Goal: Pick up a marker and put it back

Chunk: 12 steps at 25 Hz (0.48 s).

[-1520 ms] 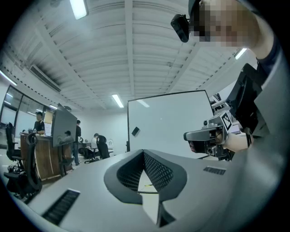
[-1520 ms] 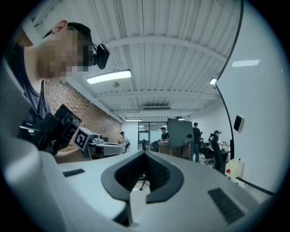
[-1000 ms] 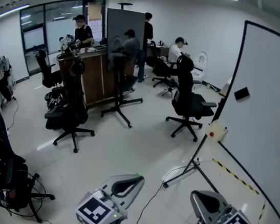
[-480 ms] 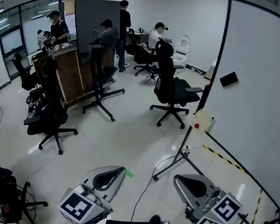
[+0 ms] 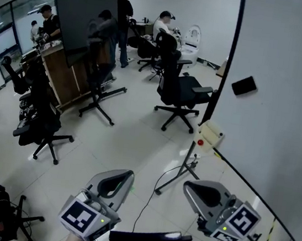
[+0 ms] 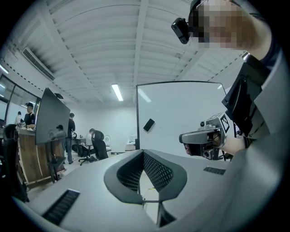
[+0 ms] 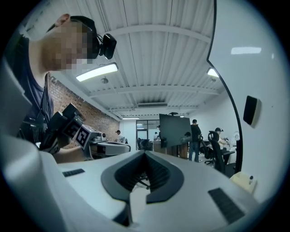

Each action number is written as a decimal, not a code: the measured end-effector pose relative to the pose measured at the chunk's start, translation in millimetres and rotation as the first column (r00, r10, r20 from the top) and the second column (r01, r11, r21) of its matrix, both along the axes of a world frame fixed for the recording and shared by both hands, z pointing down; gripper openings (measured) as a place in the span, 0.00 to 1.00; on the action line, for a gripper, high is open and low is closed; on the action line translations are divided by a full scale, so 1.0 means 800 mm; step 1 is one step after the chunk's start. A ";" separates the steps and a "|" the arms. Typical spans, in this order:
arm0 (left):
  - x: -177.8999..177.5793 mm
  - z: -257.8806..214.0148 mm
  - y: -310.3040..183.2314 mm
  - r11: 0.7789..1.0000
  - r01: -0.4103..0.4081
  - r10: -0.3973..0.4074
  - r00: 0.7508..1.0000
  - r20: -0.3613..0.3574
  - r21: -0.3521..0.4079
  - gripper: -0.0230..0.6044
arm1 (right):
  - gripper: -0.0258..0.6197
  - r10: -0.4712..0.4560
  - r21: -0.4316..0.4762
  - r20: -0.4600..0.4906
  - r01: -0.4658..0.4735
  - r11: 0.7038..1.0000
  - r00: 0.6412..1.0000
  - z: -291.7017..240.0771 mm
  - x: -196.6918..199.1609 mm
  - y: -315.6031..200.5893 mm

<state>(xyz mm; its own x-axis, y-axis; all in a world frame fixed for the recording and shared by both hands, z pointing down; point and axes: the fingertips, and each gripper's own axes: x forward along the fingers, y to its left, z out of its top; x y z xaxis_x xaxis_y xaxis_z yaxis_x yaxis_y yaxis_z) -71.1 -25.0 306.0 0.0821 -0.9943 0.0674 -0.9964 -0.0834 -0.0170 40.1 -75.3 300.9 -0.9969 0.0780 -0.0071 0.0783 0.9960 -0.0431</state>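
No marker shows in any view. A large whiteboard (image 5: 286, 108) on a wheeled stand fills the right of the head view, with a black eraser (image 5: 244, 85) stuck to it. My left gripper (image 5: 112, 181) and right gripper (image 5: 202, 194) are held side by side at the bottom, above the floor and short of the board. Both point level and hold nothing. The left gripper (image 6: 144, 154) has its jaws together, with the whiteboard (image 6: 181, 118) ahead of it. The right gripper (image 7: 145, 153) is shut too, and the board's edge (image 7: 226, 113) stands to its right.
A cream box with a red button (image 5: 209, 135) hangs on the board's frame. The stand's leg (image 5: 180, 171) and a cable (image 5: 147, 206) cross the floor ahead. Black office chairs (image 5: 178, 87), a dark panel on a stand (image 5: 87, 16) and several people are further back.
The whole view has swung and closed in on the whiteboard, which is now larger and nearer. Both grippers travelled along with it, still side by side and shut.
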 end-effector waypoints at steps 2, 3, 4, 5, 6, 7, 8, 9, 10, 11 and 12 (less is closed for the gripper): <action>0.002 0.000 -0.030 1.000 0.007 -0.007 1.000 0.004 -0.001 0.03 | 0.06 -0.014 -0.011 -0.002 0.014 1.000 1.000 0.004 -0.001 -0.028; 0.003 0.001 -0.042 1.000 0.011 -0.011 1.000 0.004 -0.003 0.03 | 0.06 -0.024 -0.020 -0.002 0.024 1.000 1.000 0.006 -0.002 -0.039; 0.004 0.002 -0.053 1.000 0.017 -0.017 1.000 0.005 -0.005 0.03 | 0.06 -0.035 -0.028 -0.004 0.035 0.999 0.999 0.008 -0.004 -0.049; 0.005 0.003 -0.062 1.000 0.020 -0.020 1.000 0.005 -0.009 0.03 | 0.06 -0.044 -0.031 -0.006 0.044 0.999 0.999 0.010 -0.006 -0.056; 0.006 0.006 -0.068 1.000 0.022 -0.022 1.000 0.005 -0.015 0.03 | 0.06 -0.050 -0.032 -0.007 0.050 0.998 0.999 0.012 -0.008 -0.063; 0.007 0.008 -0.073 0.999 0.024 -0.024 1.000 0.003 -0.021 0.03 | 0.06 -0.055 -0.033 -0.008 0.054 0.998 0.998 0.013 -0.009 -0.067; 0.007 0.011 -0.077 0.999 0.028 -0.028 1.000 -0.002 -0.028 0.03 | 0.06 -0.059 -0.035 -0.007 0.059 0.998 0.998 0.014 -0.010 -0.071; 0.005 0.012 -0.079 0.999 0.035 -0.035 0.999 -0.008 -0.032 0.03 | 0.06 -0.065 -0.035 -0.007 0.064 0.997 0.998 0.014 -0.011 -0.073; 0.003 0.012 -0.081 0.999 0.042 -0.043 0.999 -0.013 -0.033 0.03 | 0.06 -0.070 -0.032 -0.006 0.070 0.997 0.998 0.013 -0.012 -0.075; 0.001 0.011 -0.083 0.998 0.046 -0.047 0.999 -0.014 -0.030 0.03 | 0.06 -0.074 -0.026 -0.006 0.074 0.997 0.997 0.011 -0.013 -0.077; -0.001 0.010 -0.085 0.999 0.045 -0.045 0.999 -0.010 -0.027 0.03 | 0.06 -0.076 -0.019 -0.004 0.076 0.997 0.997 0.009 -0.015 -0.078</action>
